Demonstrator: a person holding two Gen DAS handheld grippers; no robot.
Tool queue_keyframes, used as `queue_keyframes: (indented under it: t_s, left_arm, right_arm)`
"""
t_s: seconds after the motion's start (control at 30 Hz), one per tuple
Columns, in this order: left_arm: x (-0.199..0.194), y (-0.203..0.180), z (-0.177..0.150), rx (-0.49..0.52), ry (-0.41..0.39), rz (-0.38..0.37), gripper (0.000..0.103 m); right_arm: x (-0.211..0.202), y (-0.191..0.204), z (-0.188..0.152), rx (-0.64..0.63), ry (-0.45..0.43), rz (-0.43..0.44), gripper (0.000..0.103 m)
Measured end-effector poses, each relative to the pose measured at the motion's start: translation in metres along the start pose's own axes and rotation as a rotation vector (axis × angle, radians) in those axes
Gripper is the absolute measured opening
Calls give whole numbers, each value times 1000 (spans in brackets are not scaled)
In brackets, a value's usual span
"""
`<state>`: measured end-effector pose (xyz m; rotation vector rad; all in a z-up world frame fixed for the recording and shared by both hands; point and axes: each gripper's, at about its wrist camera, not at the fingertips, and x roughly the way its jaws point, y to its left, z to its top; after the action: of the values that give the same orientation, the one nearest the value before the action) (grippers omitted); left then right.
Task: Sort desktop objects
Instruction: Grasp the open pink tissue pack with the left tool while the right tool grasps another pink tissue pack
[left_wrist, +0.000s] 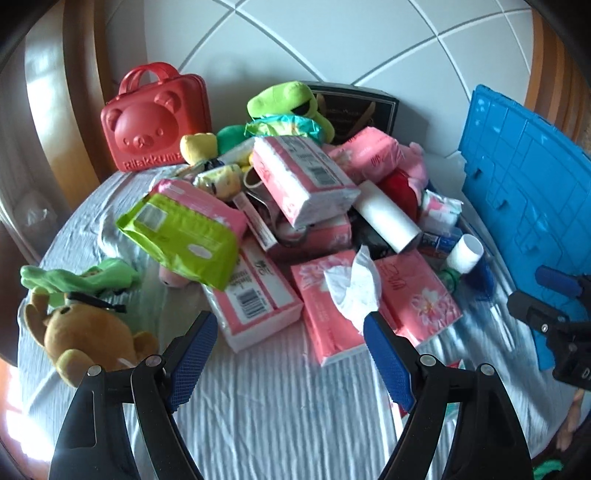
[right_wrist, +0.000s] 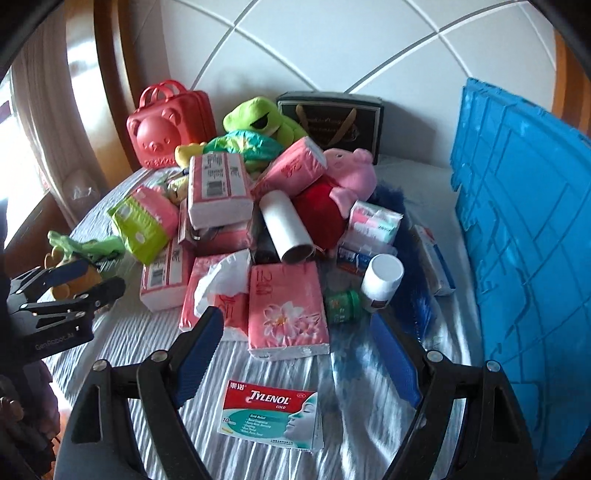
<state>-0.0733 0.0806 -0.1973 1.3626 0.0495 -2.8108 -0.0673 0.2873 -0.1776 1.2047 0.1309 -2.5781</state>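
Both grippers angled down over a cluttered tabletop, jaws wide and empty.

Left gripper poised at lower centre, before pink tissue packs; right gripper likewise, framing a box reading "TYLENOL COLD", untouched between the fingers. Red case at upper left, lettered perhaps "Rilakkuma", blurred. Blue crate at right.

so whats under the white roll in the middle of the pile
The white roll lies tilted on a pink tissue pack and something dark; what that dark thing is stays hidden beneath it.
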Motion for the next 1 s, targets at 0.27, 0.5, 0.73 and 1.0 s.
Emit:
queue_keyframes:
  t_s: [0.27,0.5,0.73,1.0]
  left_arm:
    - [56,-33,-3,1,110,-24,82]
    - [87,-45,-7,-11,203,-71,82]
    - [105,-50,-3,-50,226,-86,85]
    - [130,-51,-4,-59,276,-85,92]
  right_arm:
    - [56,6,-16,-132,104,60,82]
    - [80,-4,-19,-105,143,92,82]
    - [89,-9,-24,-148,169,112,82]
    - [96,-10,-26,-184,183,106,82]
